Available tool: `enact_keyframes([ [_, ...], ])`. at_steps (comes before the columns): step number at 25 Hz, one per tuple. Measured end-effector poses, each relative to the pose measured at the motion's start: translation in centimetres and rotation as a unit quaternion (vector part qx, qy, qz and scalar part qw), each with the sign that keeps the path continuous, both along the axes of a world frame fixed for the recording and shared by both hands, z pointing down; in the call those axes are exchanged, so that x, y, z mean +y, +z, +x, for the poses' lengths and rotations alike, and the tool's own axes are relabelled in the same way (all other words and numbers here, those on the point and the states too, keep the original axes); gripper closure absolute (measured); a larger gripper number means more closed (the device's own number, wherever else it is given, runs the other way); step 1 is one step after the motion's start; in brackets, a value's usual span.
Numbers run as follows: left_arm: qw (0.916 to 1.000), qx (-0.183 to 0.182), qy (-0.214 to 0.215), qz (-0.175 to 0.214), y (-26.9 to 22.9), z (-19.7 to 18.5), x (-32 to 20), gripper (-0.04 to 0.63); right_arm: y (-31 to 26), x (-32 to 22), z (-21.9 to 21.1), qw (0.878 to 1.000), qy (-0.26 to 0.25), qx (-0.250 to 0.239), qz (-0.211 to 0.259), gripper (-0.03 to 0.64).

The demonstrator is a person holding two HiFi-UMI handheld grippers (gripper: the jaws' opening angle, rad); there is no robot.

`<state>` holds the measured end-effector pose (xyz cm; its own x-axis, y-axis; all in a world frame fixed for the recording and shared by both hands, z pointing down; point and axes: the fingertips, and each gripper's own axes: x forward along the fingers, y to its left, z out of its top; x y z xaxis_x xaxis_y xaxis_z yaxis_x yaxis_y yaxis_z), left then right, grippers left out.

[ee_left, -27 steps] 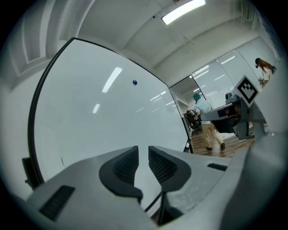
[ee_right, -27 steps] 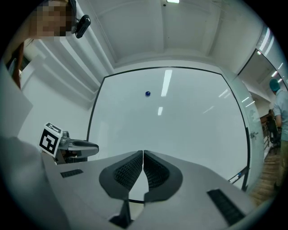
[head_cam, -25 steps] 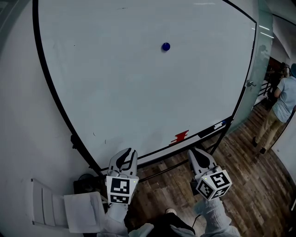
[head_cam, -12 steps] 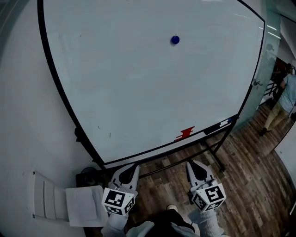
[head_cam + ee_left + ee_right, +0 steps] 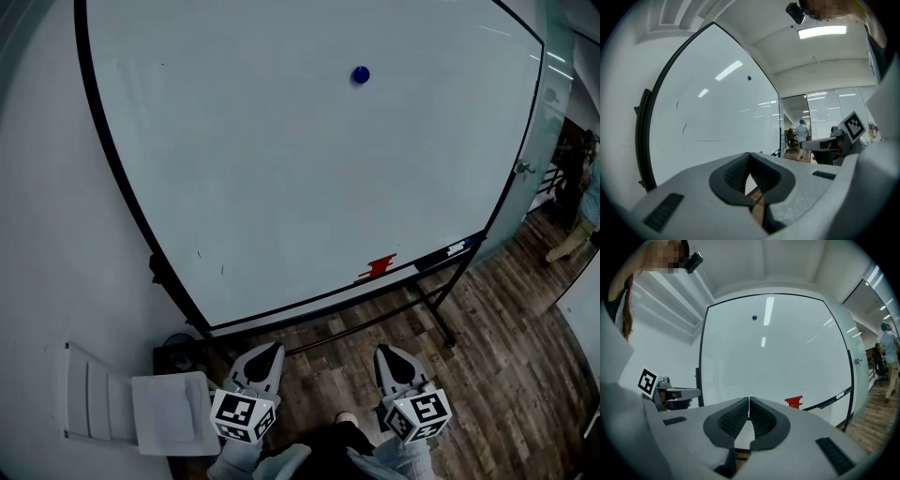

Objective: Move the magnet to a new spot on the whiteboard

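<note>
A small round blue magnet sticks high on the whiteboard, right of its middle. It also shows as a dark dot in the left gripper view and the right gripper view. My left gripper hangs low in front of the board's bottom edge, shut, with nothing between its tips. Beside it my right gripper is also shut and empty, its pads meeting. Both point level at the board, far below the magnet.
A red eraser and a marker lie on the board's ledge. The stand's black legs rest on the wooden floor. A white box sits by the wall at lower left. A person stands far right.
Both grippers have sunk lower and drawn back from the board's bottom edge. The magnet stays where it was on the board.
</note>
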<state>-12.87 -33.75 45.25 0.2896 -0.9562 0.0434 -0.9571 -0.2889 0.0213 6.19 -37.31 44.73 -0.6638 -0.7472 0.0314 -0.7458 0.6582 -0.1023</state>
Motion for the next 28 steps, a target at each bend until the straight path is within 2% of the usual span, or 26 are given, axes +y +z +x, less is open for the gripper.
enact_keyframes([
  [8,0.9998,0.011,-0.011,-0.014,0.8,0.1,-0.5,0.586,0.1,0.0,-0.3,1.0,-0.003,0.001,-0.001,0.588],
  [28,0.9998,0.01,0.002,-0.019,1.6,0.5,-0.5,0.586,0.9,0.2,-1.5,1.0,-0.004,-0.001,-0.018,0.588],
])
